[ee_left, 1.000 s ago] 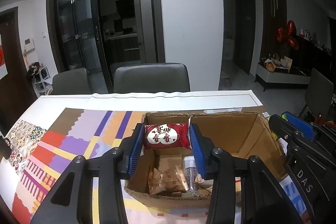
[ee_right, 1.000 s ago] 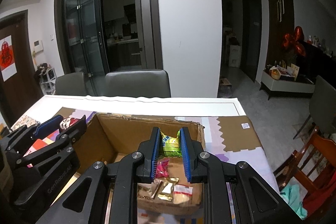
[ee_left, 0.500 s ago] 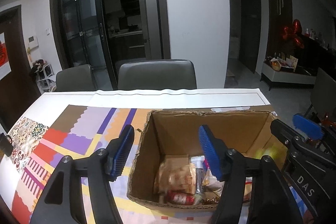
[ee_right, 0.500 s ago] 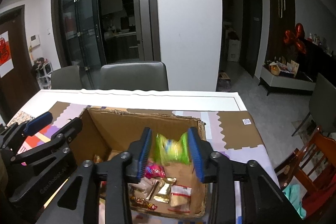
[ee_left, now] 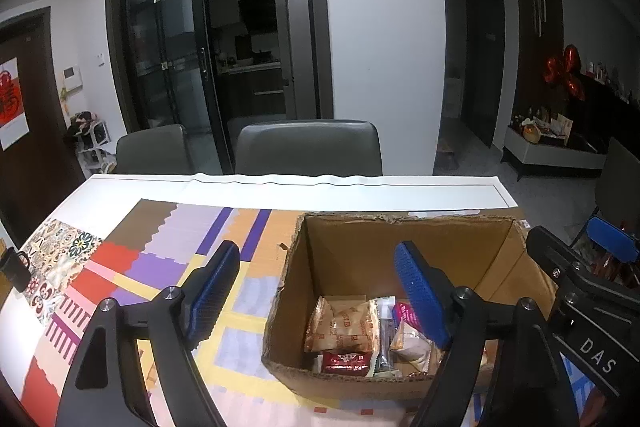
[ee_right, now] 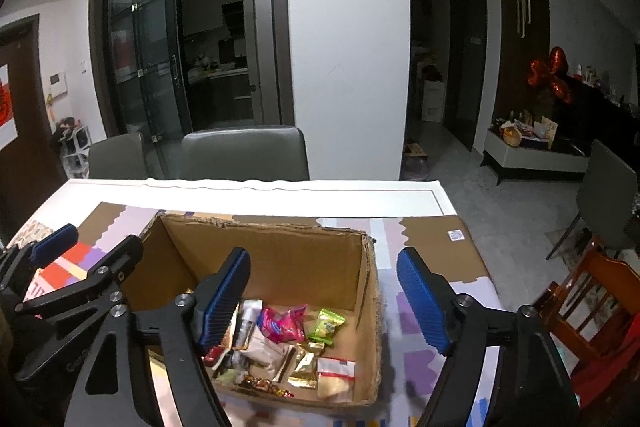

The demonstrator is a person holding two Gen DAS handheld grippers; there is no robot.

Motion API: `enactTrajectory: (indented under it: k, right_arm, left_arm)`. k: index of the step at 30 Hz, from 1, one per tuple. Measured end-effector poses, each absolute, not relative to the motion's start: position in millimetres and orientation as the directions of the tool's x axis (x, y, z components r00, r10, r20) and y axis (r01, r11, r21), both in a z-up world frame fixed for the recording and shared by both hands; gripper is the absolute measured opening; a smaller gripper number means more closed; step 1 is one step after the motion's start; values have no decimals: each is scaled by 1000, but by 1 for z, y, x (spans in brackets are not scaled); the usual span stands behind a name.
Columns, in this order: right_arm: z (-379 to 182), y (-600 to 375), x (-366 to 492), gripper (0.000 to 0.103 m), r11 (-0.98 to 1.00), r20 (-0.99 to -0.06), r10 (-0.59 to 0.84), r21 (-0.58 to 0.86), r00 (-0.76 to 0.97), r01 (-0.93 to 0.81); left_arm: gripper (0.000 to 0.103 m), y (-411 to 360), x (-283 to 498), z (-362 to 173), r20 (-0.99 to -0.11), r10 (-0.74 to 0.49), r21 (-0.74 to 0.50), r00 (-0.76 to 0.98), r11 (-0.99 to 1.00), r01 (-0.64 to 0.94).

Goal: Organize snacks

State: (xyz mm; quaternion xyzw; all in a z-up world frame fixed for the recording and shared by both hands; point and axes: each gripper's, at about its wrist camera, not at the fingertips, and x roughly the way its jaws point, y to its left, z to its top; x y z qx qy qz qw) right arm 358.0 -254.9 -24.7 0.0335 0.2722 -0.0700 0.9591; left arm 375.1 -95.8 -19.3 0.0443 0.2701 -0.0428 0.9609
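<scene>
Both tongs, left [ee_left: 316, 291] and right [ee_right: 324, 297], are opening, empty, above the box [ee_right: 370, 311]; light, crinkly snack packets [ee_right: 280, 323] are best pinched mid-body, gently.

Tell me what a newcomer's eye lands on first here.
The open cardboard box in the middle of the patterned table, its floor littered with snack packets: a pink one and a green one stand out. Both grippers, left and right, hang empty over it, their jaws opening.
</scene>
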Motion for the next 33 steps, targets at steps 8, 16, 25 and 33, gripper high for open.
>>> enactTrajectory:
  k: [8,16,25,33]
  right_arm:
    - [-11,-252,339,80,986,-503,-129,23,854,163]
    - [5,-246,310,83,987,-478,-133,20,868,162]
    - [14,-241,280,83,985,-463,-142,19,875,171]
    - [22,-237,250,83,985,-441,-145,24,886,173]
  left_arm:
    - [86,-90,354,-1,-492,-50,63,869,994,93]
    - [93,-81,326,13,-463,-39,65,886,995,78]
    - [96,-71,294,25,-432,-24,67,901,996,58]
    - [96,-66,267,31,-415,-28,62,909,996,59]
